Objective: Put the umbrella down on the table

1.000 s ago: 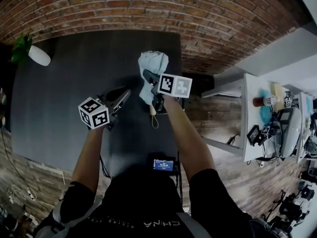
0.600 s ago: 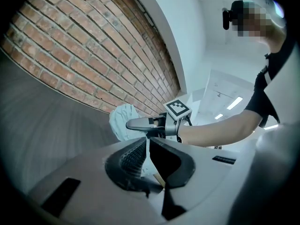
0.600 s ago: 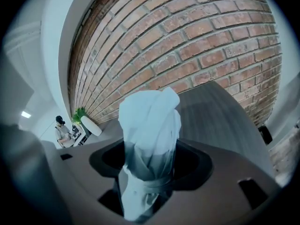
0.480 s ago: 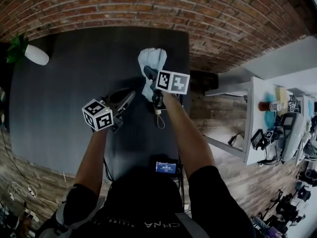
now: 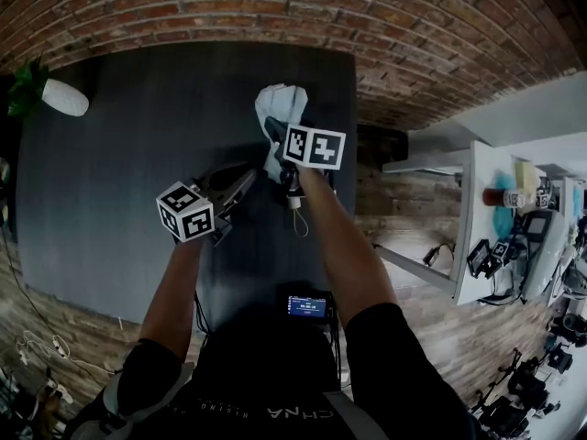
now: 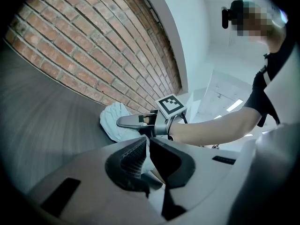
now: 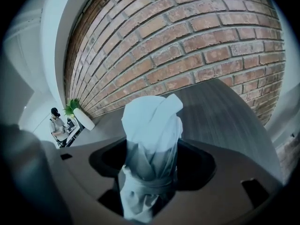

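Over the dark grey table (image 5: 110,172): both hands are lower than a second ago, and the right one has carried its load down toward the table's far right part.
Meaning for the task: by my judgement the putting down is almost finished. Only the last lowering and the release are left.
Thing to put down: pale blue folded cloth umbrella (image 7: 152,125), tilted downward over the table's far right part. I cannot tell if its tip already touches the table.
Right gripper (image 7: 150,175): its jaws are clenched on the umbrella at the strap band. The cloth head sticks out past the fingertips, and the cord loop (image 5: 298,218) hangs behind them.
Left gripper (image 6: 146,146): its jaws are together with nothing between them, just beside the umbrella, over the table's middle.
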A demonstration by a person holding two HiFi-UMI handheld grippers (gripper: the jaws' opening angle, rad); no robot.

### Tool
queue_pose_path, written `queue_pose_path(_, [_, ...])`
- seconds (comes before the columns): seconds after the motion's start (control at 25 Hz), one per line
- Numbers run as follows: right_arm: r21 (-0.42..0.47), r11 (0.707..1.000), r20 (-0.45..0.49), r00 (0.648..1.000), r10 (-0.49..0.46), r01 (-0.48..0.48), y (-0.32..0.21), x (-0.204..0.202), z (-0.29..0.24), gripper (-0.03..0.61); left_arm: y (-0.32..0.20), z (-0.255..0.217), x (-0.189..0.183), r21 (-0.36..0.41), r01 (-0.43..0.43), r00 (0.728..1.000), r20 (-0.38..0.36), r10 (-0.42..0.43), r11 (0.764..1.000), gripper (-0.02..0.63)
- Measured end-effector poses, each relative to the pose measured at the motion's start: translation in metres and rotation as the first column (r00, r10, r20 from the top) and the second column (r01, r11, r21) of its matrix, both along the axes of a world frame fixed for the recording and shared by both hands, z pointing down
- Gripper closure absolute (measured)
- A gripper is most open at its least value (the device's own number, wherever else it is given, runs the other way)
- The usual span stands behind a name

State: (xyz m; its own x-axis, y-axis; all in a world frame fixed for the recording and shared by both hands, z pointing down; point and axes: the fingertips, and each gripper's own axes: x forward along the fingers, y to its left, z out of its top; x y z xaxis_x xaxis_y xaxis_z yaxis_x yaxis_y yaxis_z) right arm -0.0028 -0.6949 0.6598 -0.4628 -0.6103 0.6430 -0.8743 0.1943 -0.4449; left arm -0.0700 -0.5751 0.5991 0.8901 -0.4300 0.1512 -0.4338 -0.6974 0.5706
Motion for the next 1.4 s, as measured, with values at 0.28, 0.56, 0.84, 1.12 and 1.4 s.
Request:
queue_pose_path(0.28, [-0.008,1.0,0.005,1.0,-0.03,0.03,0.003,-0.002,-0.001,0.263,0.008,-0.004,0.002,0.001,-0.014,1.0,0.01,0.014,1.0,0.609])
queue_pose_path(0.56, [0.037,0.999,0.0,0.999,-0.036,0.036,0.009,0.003,-0.02,0.215,0.018,-0.018,-0.004,0.025,-0.011,0.999,0.03,0.01,1.0,0.609])
queue_pose_path(0.84, [0.061,0.998,0.011,1.0,-0.029,0.029,0.028,0.015,-0.041,0.215,0.04,-0.031,-0.003,0.041,-0.008,0.999,0.043,0.006,0.999,0.609])
queue_pose_path(1.12, [0.116,0.992,0.033,0.998,-0.055,0.05,0.059,0.021,-0.069,0.218,0.067,-0.05,-0.004,0.077,0.008,0.998,0.067,-0.013,0.997,0.609])
queue_pose_path(1.4, [0.23,0.971,0.05,0.995,-0.084,0.071,0.107,0.037,-0.112,0.43,0.106,-0.066,0.003,0.109,0.03,0.996,0.085,-0.039,0.994,0.609])
